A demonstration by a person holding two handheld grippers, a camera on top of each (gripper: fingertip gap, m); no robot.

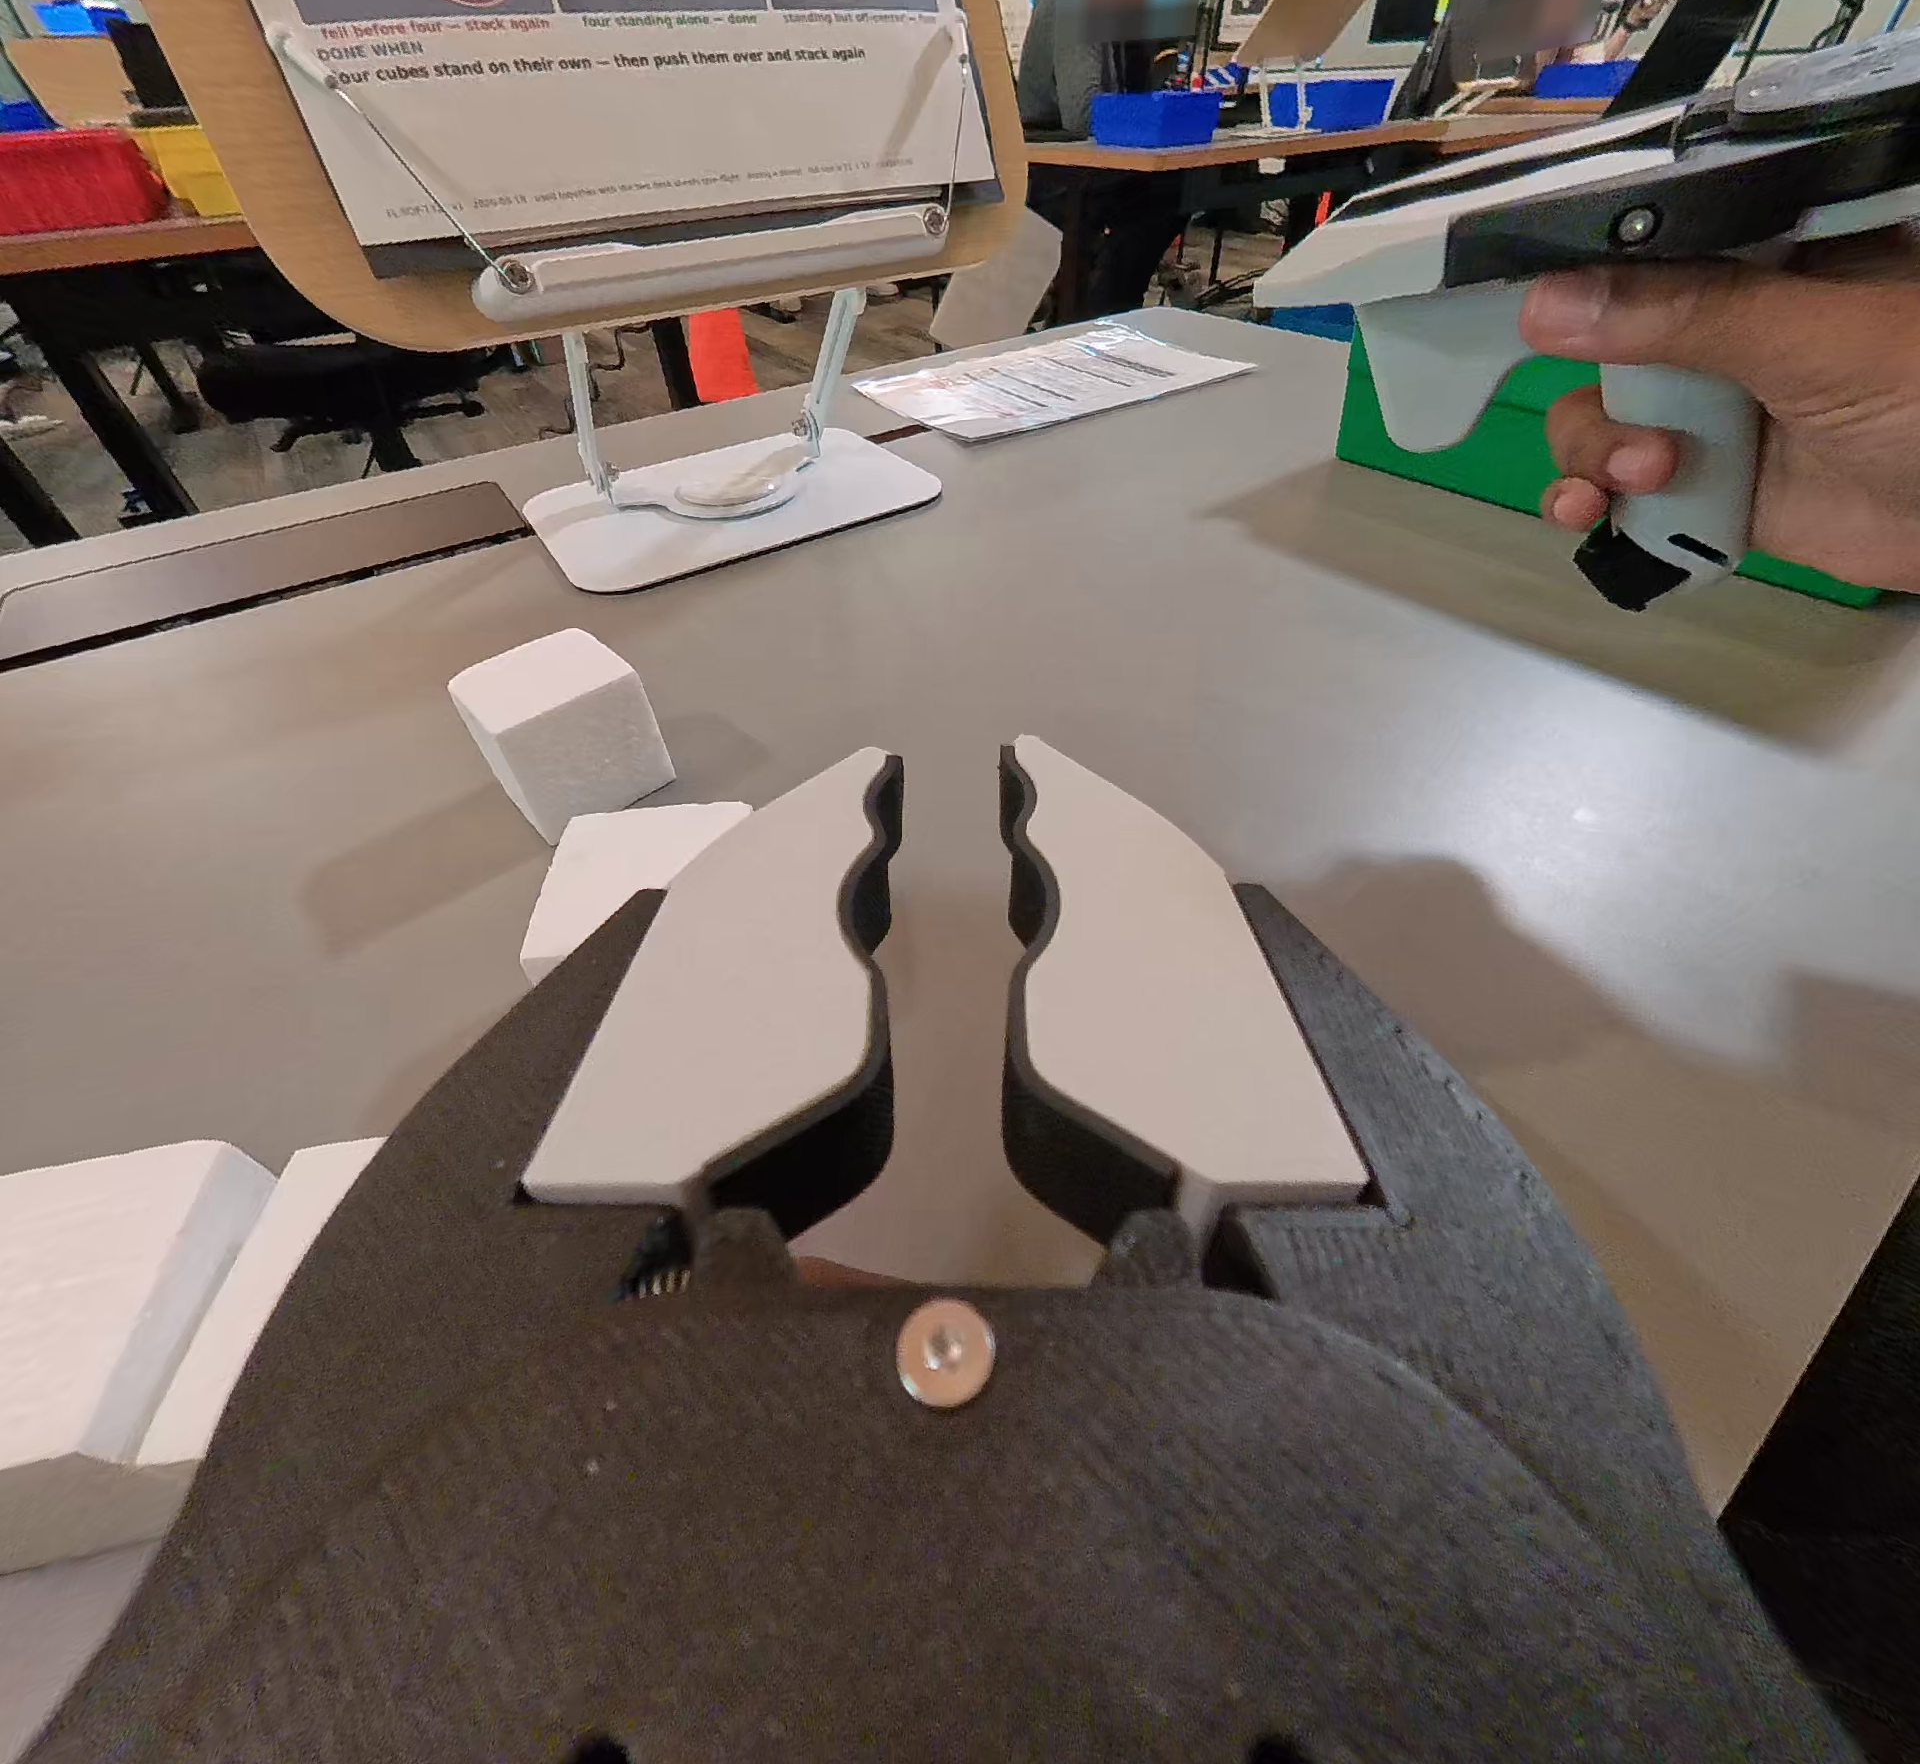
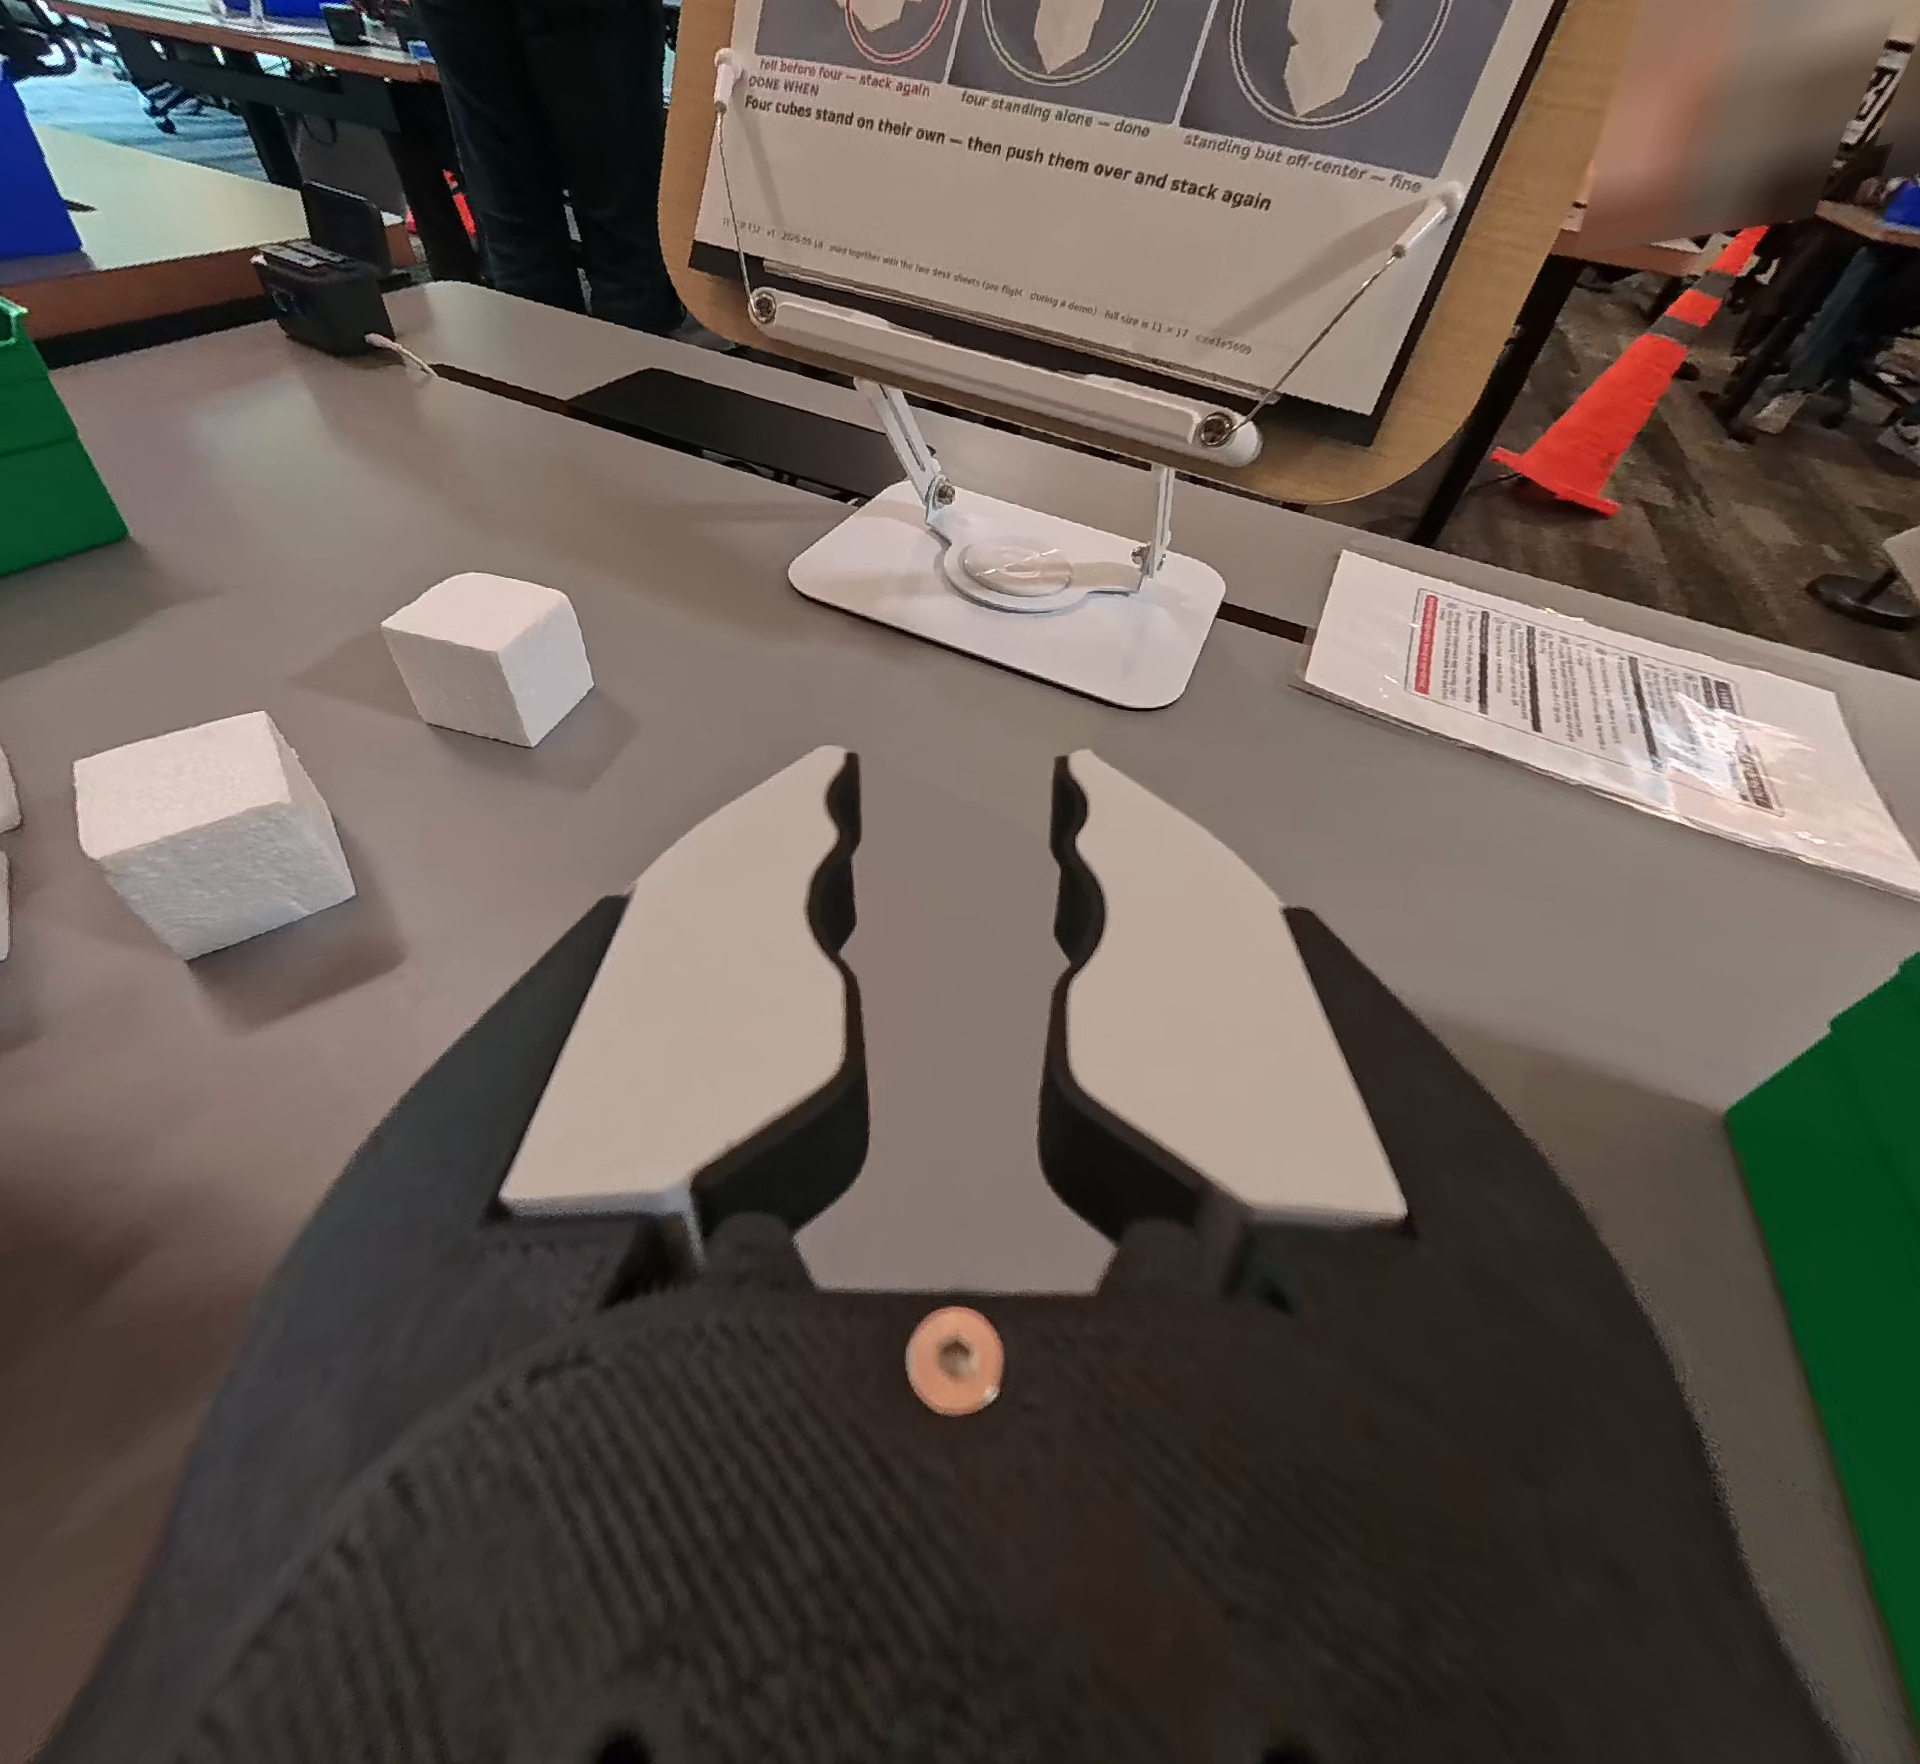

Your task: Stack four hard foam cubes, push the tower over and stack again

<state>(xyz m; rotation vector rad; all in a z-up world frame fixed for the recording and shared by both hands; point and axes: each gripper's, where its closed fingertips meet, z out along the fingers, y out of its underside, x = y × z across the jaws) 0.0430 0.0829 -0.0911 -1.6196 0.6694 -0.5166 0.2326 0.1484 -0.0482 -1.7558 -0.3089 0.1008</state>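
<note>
Several white foam cubes lie on the grey table (image 1: 1143, 675). In the left wrist view one cube (image 1: 561, 727) sits just ahead-left of my left gripper (image 1: 951, 758), a second (image 1: 613, 867) is partly hidden behind its left finger, and more foam (image 1: 104, 1299) lies at the lower left. The left gripper is open and empty, above bare table. My right gripper (image 2: 956, 764) is open and empty; two cubes (image 2: 488, 654) (image 2: 208, 831) lie to its left. It also shows in the left wrist view (image 1: 1288, 280), held in a hand at the upper right.
A document stand with a picture sheet (image 2: 1039, 156) stands at the table's far side on a white base (image 2: 1008, 592). A laminated sheet (image 2: 1610, 706) lies at the right. Green bins (image 2: 42, 447) (image 2: 1849, 1299) flank the table. A black device (image 2: 322, 291) sits at the back left. The gap from one gripper's tips to the other's is roughly 20 cm. To the cube (image 1: 561, 727): left tips about 15 cm, right tips about 25 cm. It turns up in the right wrist view (image 2: 430, 652) as well.
</note>
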